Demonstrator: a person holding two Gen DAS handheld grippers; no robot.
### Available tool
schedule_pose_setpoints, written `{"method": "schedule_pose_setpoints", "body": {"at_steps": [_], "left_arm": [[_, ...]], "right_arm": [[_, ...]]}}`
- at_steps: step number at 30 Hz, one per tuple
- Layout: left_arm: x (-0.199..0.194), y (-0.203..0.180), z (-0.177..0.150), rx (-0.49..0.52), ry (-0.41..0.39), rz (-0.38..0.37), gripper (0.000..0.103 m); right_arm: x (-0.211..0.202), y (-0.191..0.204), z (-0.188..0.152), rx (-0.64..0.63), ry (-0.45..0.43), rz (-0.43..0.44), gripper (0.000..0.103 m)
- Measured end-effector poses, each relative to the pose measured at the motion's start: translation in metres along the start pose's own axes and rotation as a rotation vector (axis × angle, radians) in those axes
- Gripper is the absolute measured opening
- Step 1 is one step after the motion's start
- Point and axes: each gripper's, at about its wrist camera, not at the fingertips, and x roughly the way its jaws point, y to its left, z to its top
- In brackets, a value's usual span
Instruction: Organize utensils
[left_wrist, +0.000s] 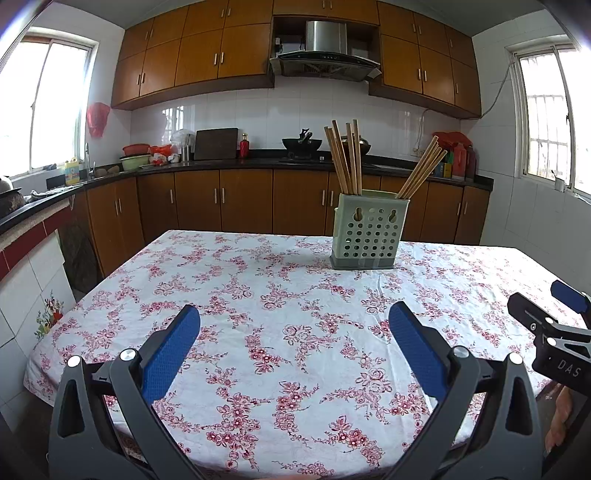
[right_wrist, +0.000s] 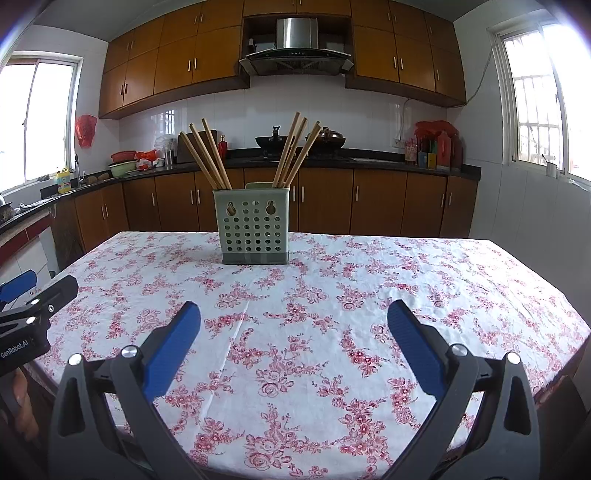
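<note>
Standing in slotted holder (right_wrist: 255, 229): wooden chopsticks (right_wrist: 210, 158), light, stiff, slippery, best pinched near upper ends; both hand-held grippers (left_wrist: 293, 332) (right_wrist: 293, 332) wide open, empty.

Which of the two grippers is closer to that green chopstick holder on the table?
Right, though only slightly. The right gripper faces the green holder nearly head-on. The left gripper sits off to the holder's left. Both are open, back near the table's front edge.
</note>
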Motion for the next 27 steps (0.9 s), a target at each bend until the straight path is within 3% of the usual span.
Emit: {"method": "schedule_pose_setpoints", "body": {"at_steps": [27], "left_arm": [[0.0038,-0.0005,-0.0009,-0.018,0.016,0.003,0.101]], "right_arm": [[0.0024,0.0030,-0.0032,0.005,0.011,-0.003,0.099]]}}
